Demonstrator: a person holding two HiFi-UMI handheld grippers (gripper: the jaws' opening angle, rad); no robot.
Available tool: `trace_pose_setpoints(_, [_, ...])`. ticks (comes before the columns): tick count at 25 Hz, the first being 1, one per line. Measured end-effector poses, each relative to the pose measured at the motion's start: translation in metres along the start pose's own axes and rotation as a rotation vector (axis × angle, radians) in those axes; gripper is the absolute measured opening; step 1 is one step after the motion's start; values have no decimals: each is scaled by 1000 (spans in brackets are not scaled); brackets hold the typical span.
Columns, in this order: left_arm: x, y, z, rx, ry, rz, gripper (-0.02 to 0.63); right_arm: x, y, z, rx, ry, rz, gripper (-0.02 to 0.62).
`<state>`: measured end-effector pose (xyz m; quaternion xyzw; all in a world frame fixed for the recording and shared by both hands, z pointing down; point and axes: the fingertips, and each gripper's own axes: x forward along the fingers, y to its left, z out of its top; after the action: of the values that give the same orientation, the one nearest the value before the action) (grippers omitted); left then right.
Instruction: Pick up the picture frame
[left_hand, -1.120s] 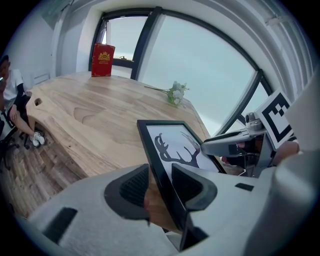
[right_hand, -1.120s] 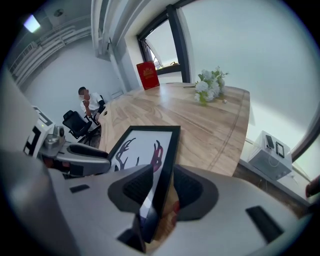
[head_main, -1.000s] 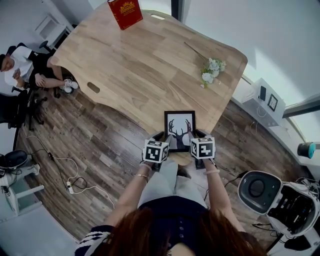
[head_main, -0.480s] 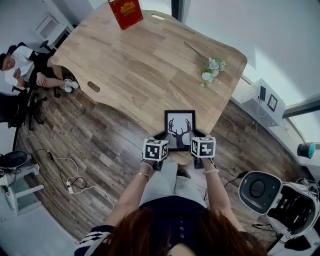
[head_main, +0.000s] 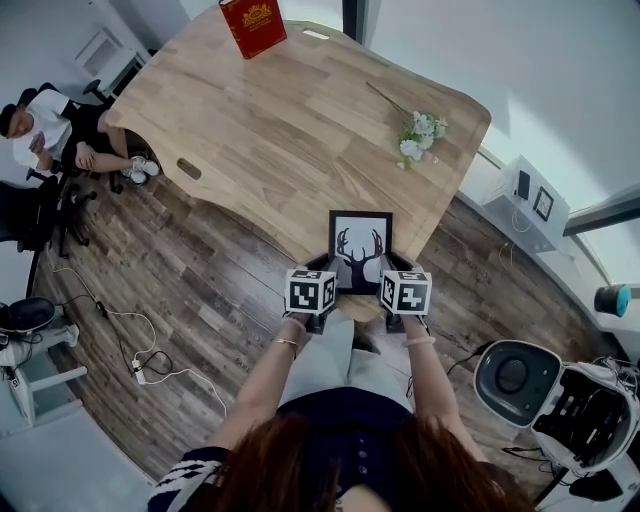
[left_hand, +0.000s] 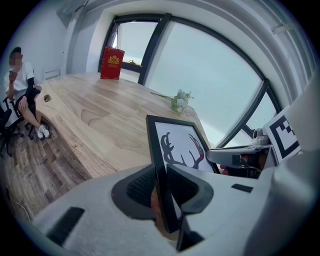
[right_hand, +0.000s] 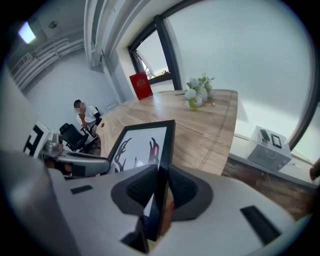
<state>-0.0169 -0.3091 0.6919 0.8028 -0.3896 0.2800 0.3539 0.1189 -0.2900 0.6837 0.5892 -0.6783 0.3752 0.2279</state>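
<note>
The picture frame (head_main: 360, 245) is black with an antler print and lies at the near edge of the wooden table (head_main: 280, 130). My left gripper (head_main: 330, 272) is at its near left edge and my right gripper (head_main: 390, 270) at its near right edge. In the left gripper view the frame's (left_hand: 175, 142) rim stands between the pads of the left gripper (left_hand: 161, 187), which press on it. The right gripper (right_hand: 161, 192) likewise clamps the frame's (right_hand: 142, 145) other rim. Both pairs of jaws have just been closing with the frame between them.
A red book (head_main: 252, 25) stands at the table's far end. A white flower sprig (head_main: 418, 137) lies at the right, beyond the frame. A person (head_main: 40, 135) sits at the far left. A white box (head_main: 528, 195) and a white device (head_main: 515, 375) stand at the right.
Both grippers' jaws have closed onto the frame's side rims. The hands have hardly moved.
</note>
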Motion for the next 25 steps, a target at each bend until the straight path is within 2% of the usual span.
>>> trace_pose_setpoints(25, [-67,-41,34,85,-185,42,83,-75,16,35,-84,-194,34,72])
